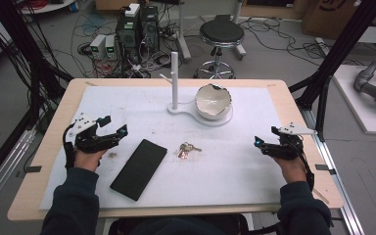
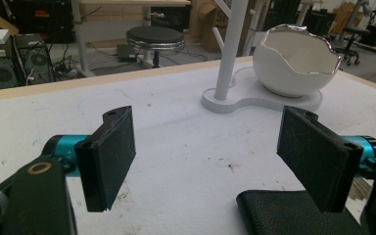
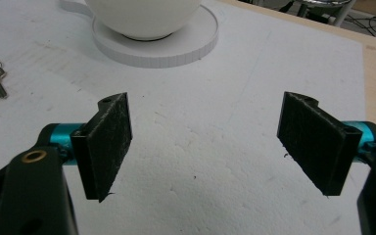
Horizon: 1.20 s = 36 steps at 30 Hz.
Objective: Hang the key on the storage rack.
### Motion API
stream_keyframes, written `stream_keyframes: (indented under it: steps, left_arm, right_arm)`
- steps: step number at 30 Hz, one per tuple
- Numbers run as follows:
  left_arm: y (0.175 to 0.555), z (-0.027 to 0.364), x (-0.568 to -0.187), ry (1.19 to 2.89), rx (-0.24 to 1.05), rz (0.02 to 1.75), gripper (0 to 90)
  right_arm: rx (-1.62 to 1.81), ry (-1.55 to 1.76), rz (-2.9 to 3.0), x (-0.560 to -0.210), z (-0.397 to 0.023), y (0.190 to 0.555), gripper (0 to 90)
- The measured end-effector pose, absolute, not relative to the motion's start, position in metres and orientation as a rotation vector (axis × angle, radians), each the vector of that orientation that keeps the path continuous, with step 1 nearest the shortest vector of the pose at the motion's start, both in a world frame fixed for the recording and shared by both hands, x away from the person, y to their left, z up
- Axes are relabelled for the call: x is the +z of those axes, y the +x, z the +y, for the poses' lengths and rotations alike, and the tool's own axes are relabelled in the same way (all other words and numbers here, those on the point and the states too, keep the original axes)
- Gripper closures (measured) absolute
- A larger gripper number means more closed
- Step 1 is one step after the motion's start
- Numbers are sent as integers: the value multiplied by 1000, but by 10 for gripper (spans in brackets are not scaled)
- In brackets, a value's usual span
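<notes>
The left gripper (image 1: 111,126) is hovering over the left part of the bench (image 1: 54,147) with its fingers (image 2: 110,156) standing wide apart and nothing between them. The right gripper (image 1: 264,143) is hanging over the right part, its fingers (image 3: 107,142) spread just as wide and gripping nothing.

The thing nearest the left gripper is the black wallet (image 1: 139,168). It is lying flat on the white mat (image 1: 235,171), just to the right of the left hand (image 1: 89,157) and a little nearer the person. Its long axis is running on a slant, from the near-left corner up toward the far right. In the left gripper view a corner of the wallet (image 2: 293,215) is sitting low, under the right-side finger, so the fingers are pointing past it toward the far side of the bench. Any grab would likely need that hand to swing right and dip down, with the fingers set across the short side.

The keys (image 1: 188,148) are lying near the middle of the mat, between the two hands; the wallet separates them from the left gripper, and the right gripper is standing well apart from them.

Counted: one wallet, one bunch of keys, one white eggshell-shaped bowl (image 1: 213,101) sitting on one white stand (image 1: 175,81) with a post, two grippers.
</notes>
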<state>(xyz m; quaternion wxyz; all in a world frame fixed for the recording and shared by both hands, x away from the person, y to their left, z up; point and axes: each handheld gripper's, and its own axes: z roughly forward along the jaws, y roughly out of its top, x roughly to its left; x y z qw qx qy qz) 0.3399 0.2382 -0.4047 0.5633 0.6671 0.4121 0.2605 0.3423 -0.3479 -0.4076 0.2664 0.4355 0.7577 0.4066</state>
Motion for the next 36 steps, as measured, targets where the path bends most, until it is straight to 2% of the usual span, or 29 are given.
stream_keyframes:
  steps: [16, 28, 32, 36]
  left_arm:
    - [339, 231, -408, 1600, 577, 972, 256]
    - [340, 214, -409, 1657, 502, 911, 350]
    - [342, 196, -404, 1696, 452, 856, 310]
    - [345, 169, -400, 1754, 398, 803, 431]
  right_arm:
    - [1114, 1176, 2046, -409, -349, 341, 209]
    - [1096, 1174, 2053, -410, -344, 341, 210]
    - [1094, 1176, 2059, -410, -344, 341, 209]
    - [1096, 1177, 2055, -410, -344, 338, 210]
